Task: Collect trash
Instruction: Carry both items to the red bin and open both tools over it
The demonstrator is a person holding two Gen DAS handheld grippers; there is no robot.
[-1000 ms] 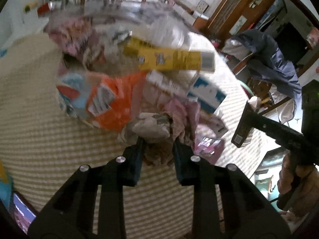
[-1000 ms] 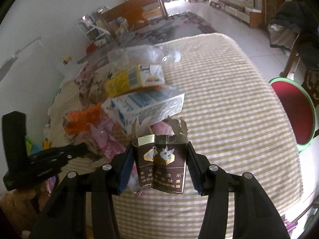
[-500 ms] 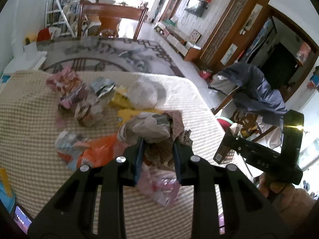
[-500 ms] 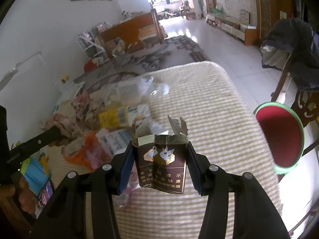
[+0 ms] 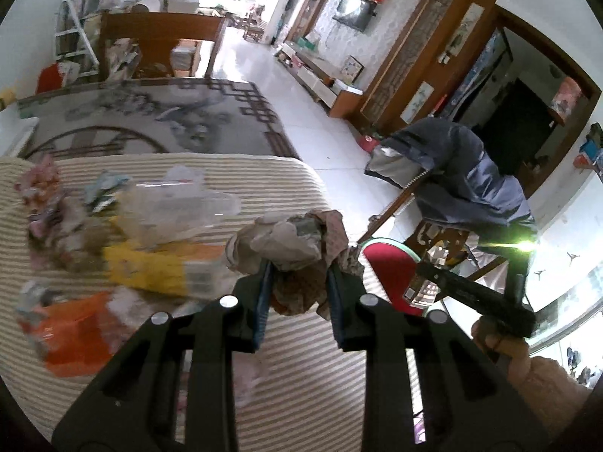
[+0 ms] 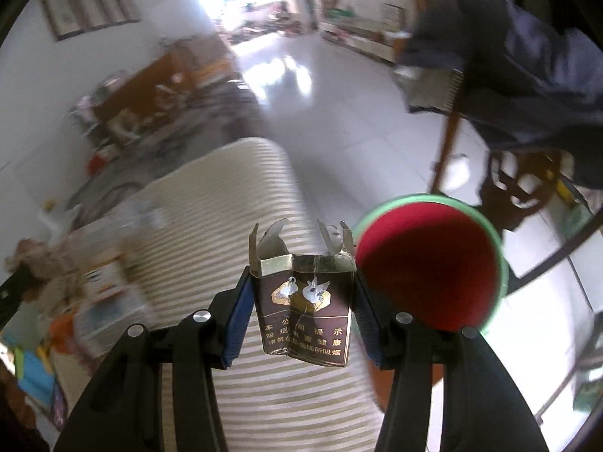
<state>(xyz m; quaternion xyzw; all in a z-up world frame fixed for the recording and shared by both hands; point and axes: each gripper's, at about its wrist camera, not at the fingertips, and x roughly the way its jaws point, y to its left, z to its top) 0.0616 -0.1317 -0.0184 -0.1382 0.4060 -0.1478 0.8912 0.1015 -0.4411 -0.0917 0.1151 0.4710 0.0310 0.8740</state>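
My left gripper (image 5: pixel 297 286) is shut on a crumpled wad of paper and wrappers (image 5: pixel 290 243), held above the striped tablecloth (image 5: pixel 309 395). A pile of trash lies on the table's left side: a yellow box (image 5: pixel 147 271), an orange wrapper (image 5: pixel 71 335), clear plastic (image 5: pixel 177 203). In the right wrist view my right gripper (image 6: pixel 303 297) is shut on a torn dark brown cigarette pack (image 6: pixel 305 309), above the table's right edge beside a red bin with a green rim (image 6: pixel 426 267). That bin (image 5: pixel 390 275) also shows past the table's edge in the left wrist view.
A chair draped with a dark blue jacket (image 5: pixel 463 173) stands beyond the bin. The other hand-held gripper (image 5: pixel 475 293) with a hand on it shows at the right. A patterned rug (image 5: pixel 143 116) and wooden furniture (image 5: pixel 158 45) lie beyond the table.
Both grippers have lifted away from the trash pile and swung right toward the red bin, each keeping hold of its piece. The pile now lies at the left of both views.
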